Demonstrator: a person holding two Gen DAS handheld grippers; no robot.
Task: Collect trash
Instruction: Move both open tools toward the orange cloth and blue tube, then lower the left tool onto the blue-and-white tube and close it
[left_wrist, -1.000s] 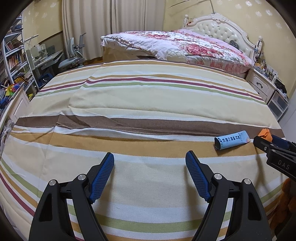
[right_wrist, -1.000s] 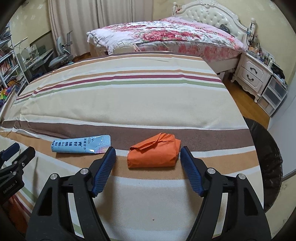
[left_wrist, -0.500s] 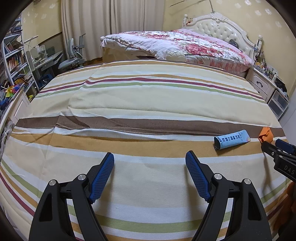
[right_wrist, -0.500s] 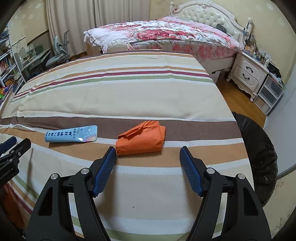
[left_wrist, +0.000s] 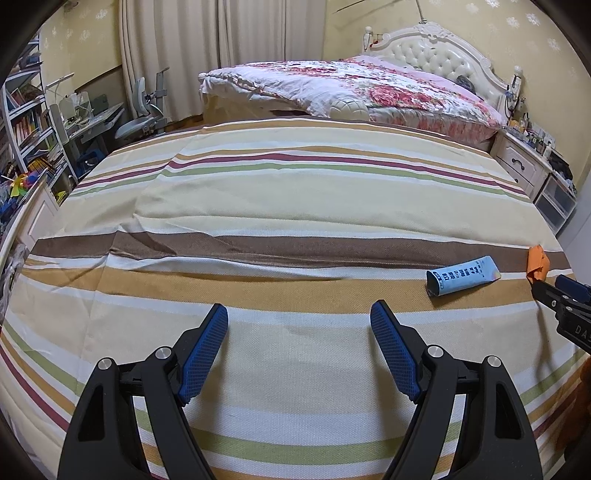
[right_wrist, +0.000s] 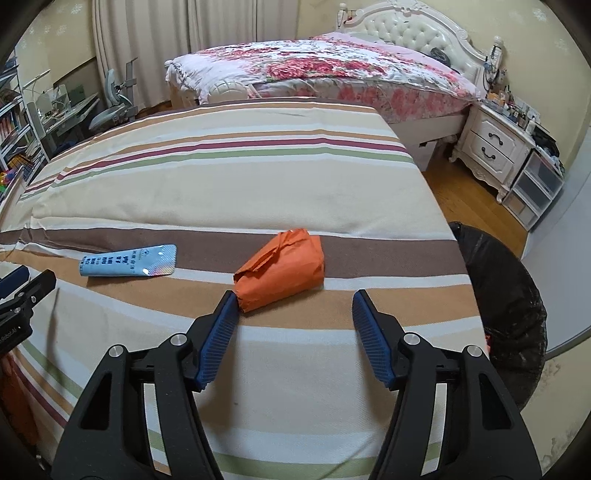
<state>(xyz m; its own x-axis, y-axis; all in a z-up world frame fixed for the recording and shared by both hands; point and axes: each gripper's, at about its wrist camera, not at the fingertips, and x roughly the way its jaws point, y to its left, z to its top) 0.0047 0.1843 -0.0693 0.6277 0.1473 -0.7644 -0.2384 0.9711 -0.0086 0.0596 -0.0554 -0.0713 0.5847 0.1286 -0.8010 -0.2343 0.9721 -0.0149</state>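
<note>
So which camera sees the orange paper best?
The right wrist view: the orange paper lies whole near the middle, just past the right gripper, whose jaws have just been closing. The left wrist view shows only a small piece at its right edge.

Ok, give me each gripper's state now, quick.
Left gripper: open, nothing between its fingers.
Right gripper: open, just been closing; orange wrapper lies ahead of its fingers, not gripped.

A bedroom with pale yellow patterned walls (left_wrist: 524, 33): a striped bedspread (left_wrist: 295, 206) in front, a floral-quilted bed (right_wrist: 351, 70) with tufted white headboard (left_wrist: 436, 51), cream curtains (left_wrist: 177, 55), white nightstand (right_wrist: 491, 147), wooden floor (right_wrist: 461, 192).
</note>
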